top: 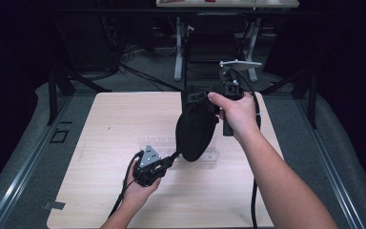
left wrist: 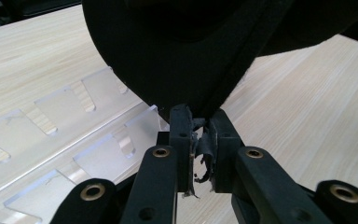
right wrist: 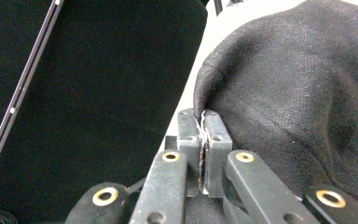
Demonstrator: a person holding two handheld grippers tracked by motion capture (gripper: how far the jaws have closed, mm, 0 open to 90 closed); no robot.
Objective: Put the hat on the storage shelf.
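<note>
A lab or recording studio: a pale wooden table point(top: 124, 119) stands on grey carpet point(top: 24, 143) between metal floor rails point(top: 19, 171), with black curtains point(top: 9, 43) around, loose cables point(top: 124, 52) and a desk point(top: 228, 4) at the far end

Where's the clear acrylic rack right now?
In the high view the clear acrylic rack lies flat mid-table, partly behind the hanging black cloth, just beyond the left gripper; the left gripper view shows its slots beside the jaws.
</note>
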